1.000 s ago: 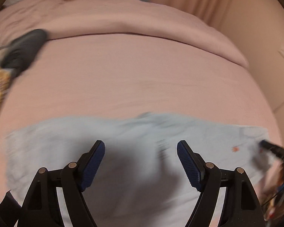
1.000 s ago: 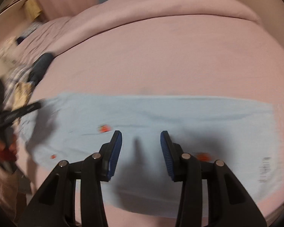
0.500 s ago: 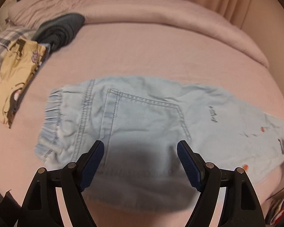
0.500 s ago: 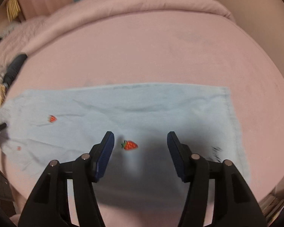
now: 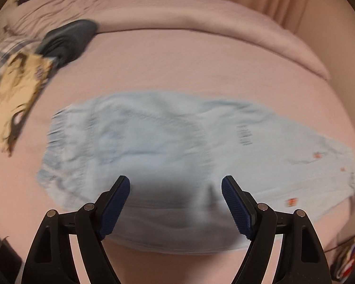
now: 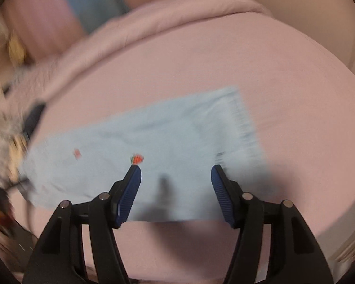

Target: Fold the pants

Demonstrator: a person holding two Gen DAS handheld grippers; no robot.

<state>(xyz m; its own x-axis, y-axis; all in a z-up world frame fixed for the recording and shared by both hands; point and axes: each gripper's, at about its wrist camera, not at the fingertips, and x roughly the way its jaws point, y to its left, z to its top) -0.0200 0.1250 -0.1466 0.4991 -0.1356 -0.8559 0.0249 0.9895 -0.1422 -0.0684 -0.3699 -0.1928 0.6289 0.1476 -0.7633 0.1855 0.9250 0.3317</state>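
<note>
Light blue pants (image 5: pixel 177 151) with small red strawberry prints lie flat, folded lengthwise, on a pink bed (image 5: pixel 189 66). Their elastic waistband is at the left in the left wrist view and the leg hem at the right in the right wrist view (image 6: pixel 153 146). My left gripper (image 5: pixel 175 184) is open and empty, above the near edge of the waist part. My right gripper (image 6: pixel 175 170) is open and empty, above the near edge of the leg part close to the hem. Both views are blurred.
A dark folded garment (image 5: pixel 68 40), a yellow printed cloth (image 5: pixel 16 99) and a plaid cloth (image 5: pixel 2 56) lie at the bed's far left. A rolled pink duvet (image 5: pixel 201 14) runs along the back. Cluttered items (image 5: pixel 352 255) sit off the bed's near right edge.
Both grippers have pulled back from the pants, which now look farther and smaller. The right view has swung toward the hem end. The right jaws have opened wider. Nothing was grasped.
</note>
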